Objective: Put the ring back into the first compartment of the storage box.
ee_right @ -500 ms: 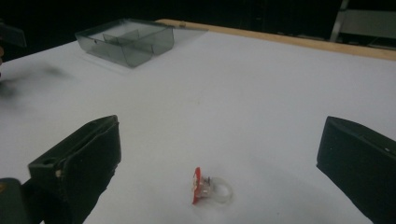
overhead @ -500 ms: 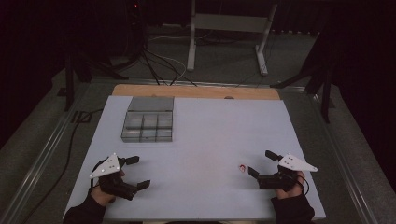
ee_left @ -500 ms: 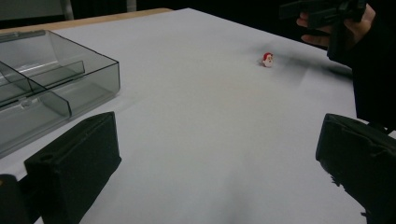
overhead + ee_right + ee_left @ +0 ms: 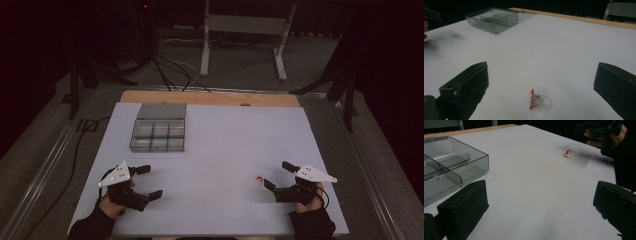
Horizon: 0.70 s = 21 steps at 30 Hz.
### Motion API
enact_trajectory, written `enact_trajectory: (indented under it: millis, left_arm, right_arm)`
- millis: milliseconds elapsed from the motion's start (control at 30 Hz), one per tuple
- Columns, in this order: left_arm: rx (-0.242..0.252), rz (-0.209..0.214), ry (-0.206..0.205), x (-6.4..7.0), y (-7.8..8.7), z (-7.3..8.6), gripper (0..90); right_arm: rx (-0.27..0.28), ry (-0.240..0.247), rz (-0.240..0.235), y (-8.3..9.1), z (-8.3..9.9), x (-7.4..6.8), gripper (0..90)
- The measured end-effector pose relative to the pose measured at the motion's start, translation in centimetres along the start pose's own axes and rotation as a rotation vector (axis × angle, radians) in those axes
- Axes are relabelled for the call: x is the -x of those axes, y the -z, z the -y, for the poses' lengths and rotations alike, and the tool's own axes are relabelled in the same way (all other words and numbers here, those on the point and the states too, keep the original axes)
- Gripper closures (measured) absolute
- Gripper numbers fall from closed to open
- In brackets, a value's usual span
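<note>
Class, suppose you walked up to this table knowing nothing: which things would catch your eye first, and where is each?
First, the small red and white ring, the one spot of colour on the white table, lying just ahead of the open right claw. Next, the smoky clear divided box toward the far left. The left claw waits open at the near left corner.

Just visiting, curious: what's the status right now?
Both grippers open, left idle, right beside the ring. Ring flat on the table, untouched. Box far off; nothing in the way.
</note>
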<state>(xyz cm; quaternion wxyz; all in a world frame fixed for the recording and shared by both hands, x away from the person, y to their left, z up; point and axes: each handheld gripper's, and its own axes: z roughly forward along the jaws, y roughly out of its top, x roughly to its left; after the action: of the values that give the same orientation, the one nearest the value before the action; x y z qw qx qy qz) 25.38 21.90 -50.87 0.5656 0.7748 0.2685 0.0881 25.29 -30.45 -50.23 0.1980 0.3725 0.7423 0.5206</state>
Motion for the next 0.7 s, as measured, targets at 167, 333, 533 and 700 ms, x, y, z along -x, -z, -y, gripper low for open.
enact_trajectory:
  millis: [167, 333, 533, 700]
  left_arm:
    - [-0.002, -0.005, -0.003, -0.2, -0.3, -1.1, 0.5]
    - [-0.002, 0.006, -0.02, 0.0, -1.0, -2.2, 0.5]
    - [0.016, 0.032, -0.039, 0.3, -1.8, -3.7, 0.5]
    - [0.019, 0.055, -0.048, 0.4, -2.8, -5.1, 0.5]
  right_arm:
    - [0.007, 0.001, 0.006, 0.2, -0.1, 0.0, 0.0]
    - [0.015, 0.002, 0.008, 0.2, -0.2, 0.0, 0.0]
    - [0.019, 0.006, 0.01, 0.3, -0.2, -0.1, 0.0]
    - [0.016, 0.003, 0.012, 0.2, -0.2, 0.0, 0.0]
